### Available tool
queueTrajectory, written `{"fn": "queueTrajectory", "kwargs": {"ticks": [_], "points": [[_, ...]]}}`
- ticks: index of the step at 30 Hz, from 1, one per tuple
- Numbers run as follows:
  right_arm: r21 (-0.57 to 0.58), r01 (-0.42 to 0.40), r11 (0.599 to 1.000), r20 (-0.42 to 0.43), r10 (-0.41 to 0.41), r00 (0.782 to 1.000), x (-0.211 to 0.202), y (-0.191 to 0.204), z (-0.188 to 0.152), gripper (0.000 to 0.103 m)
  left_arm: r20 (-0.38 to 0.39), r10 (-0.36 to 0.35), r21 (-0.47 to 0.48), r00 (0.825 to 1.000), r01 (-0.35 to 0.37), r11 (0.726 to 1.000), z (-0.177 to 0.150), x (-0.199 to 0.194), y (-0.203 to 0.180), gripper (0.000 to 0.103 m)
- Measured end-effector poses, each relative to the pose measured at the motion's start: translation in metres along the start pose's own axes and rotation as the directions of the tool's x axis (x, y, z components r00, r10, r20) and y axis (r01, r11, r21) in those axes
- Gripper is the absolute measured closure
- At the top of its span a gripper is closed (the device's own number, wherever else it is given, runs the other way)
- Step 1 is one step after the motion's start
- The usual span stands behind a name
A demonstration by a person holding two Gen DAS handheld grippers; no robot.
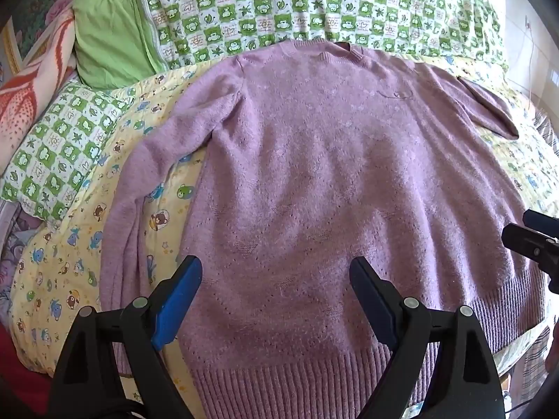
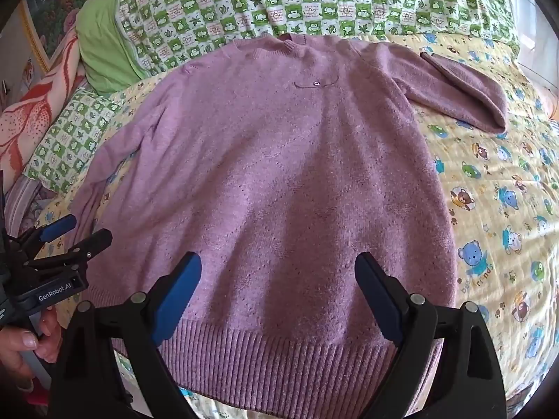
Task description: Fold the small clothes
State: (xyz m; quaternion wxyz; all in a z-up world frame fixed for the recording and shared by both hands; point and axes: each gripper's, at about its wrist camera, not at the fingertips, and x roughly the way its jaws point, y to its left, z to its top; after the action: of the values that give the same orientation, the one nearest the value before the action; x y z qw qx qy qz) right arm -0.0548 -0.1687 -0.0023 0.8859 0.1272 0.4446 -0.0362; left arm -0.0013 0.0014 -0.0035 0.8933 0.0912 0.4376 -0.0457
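I see the purple sweater lying flat on the yellow cartoon sheet, its ribbed hem nearest both cameras. My left gripper hangs over the lower body of the sweater, jaws spread wide, holding nothing. My right gripper sits likewise just above the hem, jaws wide apart and empty. Only the right view shows the hand holding the left tool and the small tag far ahead of the jaws; the left view shows more of the left sleeve.
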Motion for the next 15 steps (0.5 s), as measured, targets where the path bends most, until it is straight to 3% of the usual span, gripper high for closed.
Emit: {"fn": "queueTrajectory", "kwargs": {"ticks": [15], "points": [[0.006, -0.009, 1.000, -0.006, 0.009, 1.000, 0.006, -0.003, 0.001, 0.013, -0.008, -0.009, 0.005, 1.000, 0.009, 1.000, 0.006, 0.007, 0.002, 0.016]]}}
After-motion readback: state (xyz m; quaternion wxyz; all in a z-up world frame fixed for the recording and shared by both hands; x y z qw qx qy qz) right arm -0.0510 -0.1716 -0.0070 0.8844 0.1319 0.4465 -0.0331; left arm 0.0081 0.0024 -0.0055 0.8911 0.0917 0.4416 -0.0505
